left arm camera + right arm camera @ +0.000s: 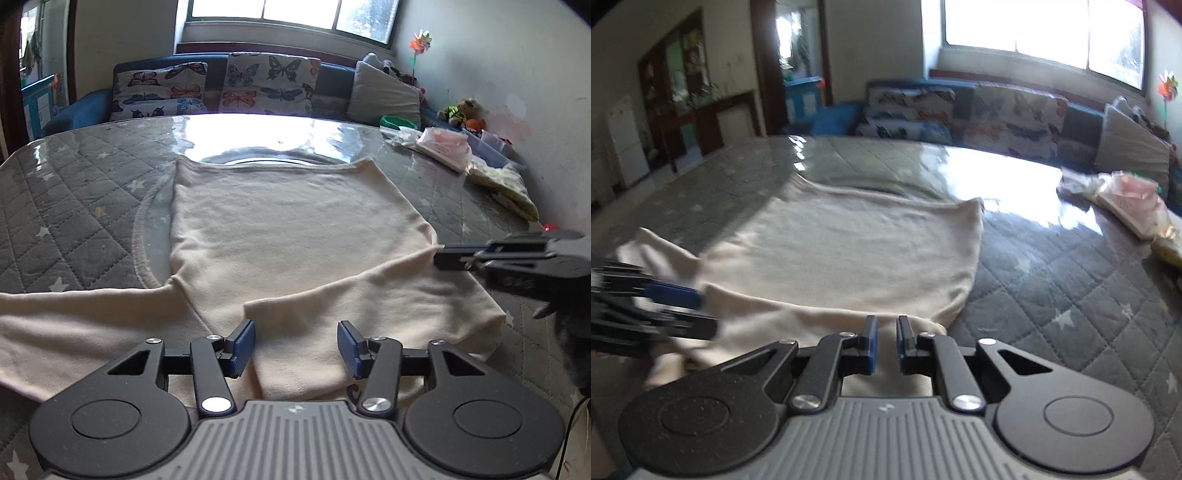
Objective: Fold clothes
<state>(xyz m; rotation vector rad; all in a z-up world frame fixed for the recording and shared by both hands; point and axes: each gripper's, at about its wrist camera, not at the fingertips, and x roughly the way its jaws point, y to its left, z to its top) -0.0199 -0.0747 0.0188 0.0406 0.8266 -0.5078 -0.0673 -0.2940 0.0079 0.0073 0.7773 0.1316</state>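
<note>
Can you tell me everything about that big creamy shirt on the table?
The cream shirt looks soft, like thick knitted cotton. It lies flat on the grey quilted table cover, its straight hem far away near the window. One sleeve stretches out sideways; the other is folded across the body. The left gripper is open just above the folded sleeve. The right gripper sits at the shirt's near edge, nearly shut; whether it pinches cloth cannot be told.

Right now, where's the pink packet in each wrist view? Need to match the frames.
Left wrist: pink packet upper right, on the table's far right side, in front of the grey cushion.
Right wrist: pink packet at the right edge, mid-height, blurred.
Shared landmark: butterfly-print cushion on the blue sofa behind the table.
</note>
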